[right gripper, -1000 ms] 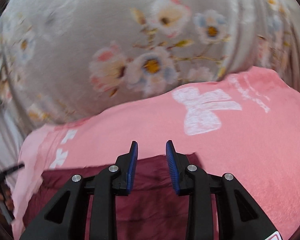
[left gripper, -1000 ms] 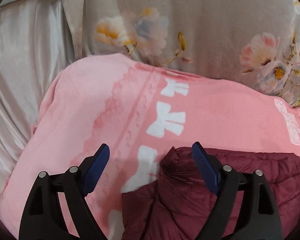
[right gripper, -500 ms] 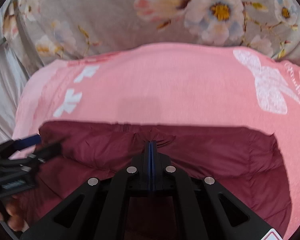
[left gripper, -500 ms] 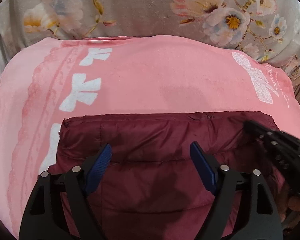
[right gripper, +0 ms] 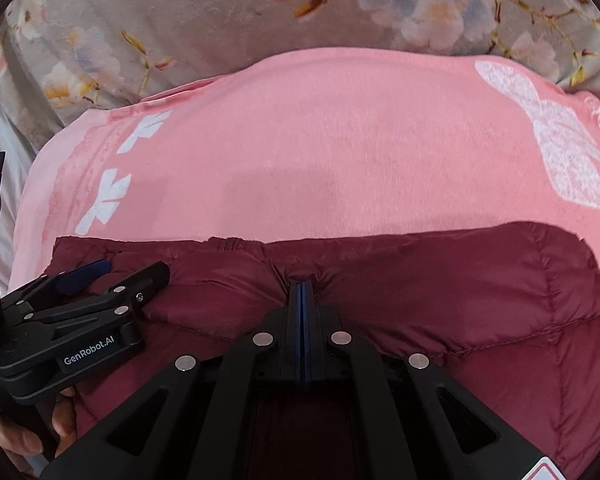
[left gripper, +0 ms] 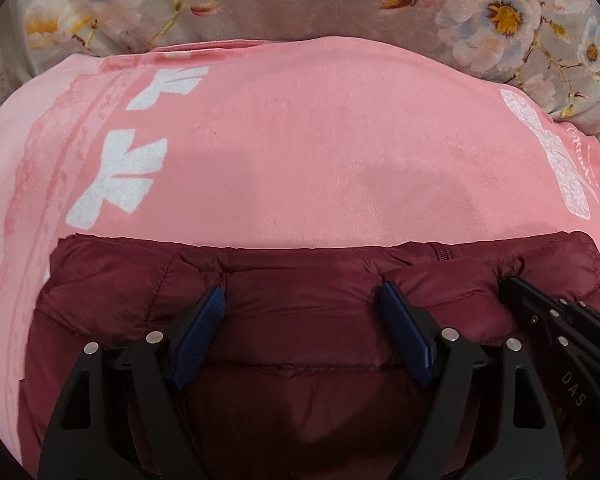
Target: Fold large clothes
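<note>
Claw status first: your right claw (right gripper: 303, 292) is pressed together, pinching a pucker of the puffy maroon quilted jacket (right gripper: 440, 288) at its far folded edge. Left claw (left gripper: 300, 300) is spread, pads pushed down into the same jacket w/o gripping. Jacket looks folded into a compact block on the pink bow-print blanket (left gripper: 300, 140); prob. only smoothing or one more fold left.

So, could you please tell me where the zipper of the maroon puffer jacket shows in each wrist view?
Left wrist: the zipper sits right of centre, at the jacket's far edge.
Right wrist: the zipper sits left of centre, at the same far edge.
Shared landmark: the large white bow print on the pink blanket, at the right.
</note>
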`<state>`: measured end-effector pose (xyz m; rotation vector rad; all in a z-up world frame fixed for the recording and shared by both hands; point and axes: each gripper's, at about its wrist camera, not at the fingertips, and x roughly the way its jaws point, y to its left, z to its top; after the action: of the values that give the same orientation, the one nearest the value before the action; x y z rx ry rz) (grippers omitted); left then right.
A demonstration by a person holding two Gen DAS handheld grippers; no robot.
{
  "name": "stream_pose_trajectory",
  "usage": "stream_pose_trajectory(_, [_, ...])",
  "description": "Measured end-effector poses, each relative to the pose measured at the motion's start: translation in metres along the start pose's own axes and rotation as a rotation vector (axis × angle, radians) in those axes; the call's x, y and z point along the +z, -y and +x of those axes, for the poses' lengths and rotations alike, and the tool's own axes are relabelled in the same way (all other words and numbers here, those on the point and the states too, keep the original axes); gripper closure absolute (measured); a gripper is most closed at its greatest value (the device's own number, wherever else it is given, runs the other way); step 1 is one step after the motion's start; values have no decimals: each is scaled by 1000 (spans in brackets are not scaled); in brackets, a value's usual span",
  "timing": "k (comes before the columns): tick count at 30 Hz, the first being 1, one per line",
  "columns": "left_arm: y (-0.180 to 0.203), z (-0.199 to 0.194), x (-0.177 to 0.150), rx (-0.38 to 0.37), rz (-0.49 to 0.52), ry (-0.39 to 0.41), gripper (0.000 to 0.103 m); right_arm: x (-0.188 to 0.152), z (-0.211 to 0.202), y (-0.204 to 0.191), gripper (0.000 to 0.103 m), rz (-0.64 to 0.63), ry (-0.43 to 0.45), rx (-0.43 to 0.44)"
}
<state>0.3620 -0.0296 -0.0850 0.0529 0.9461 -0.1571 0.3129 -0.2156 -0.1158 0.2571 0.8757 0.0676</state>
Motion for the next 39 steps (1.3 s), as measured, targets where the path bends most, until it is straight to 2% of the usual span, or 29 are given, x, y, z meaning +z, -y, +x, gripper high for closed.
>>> stream_pose_trajectory(7, [5,8,-3,27,6,42,24,-5,6,0,103,10,24,-3])
stream_pose_trajectory(19, [5,10,0,39,13,52,21,-6,10,7,103,46,39,29])
stream_pose_trajectory(23, [4,12,0,32,12,51,21,-7,5,13,103,78,60,64])
stream_pose_trajectory(25, [0,10,1,10,9,46,20,-9,-11,18,103,101,98,26])
stream_pose_trajectory(28, [-7,-9,-5,31,12,65,20,-20,-60,15,93,77,197,-21])
stream_pose_trajectory(31, [-18,-47,-15,-4,-44,92,20,-38,-91,6,93,28,221,-40])
stream_pose_trajectory(33, [-18,-68,-26,-45,-66,103,20,-53,-95,-3,93,-7,205,-29])
stream_pose_trajectory(39, [-1,-80,-68,-20,-21,101,20,-90,-78,-22,93,-68,145,-45])
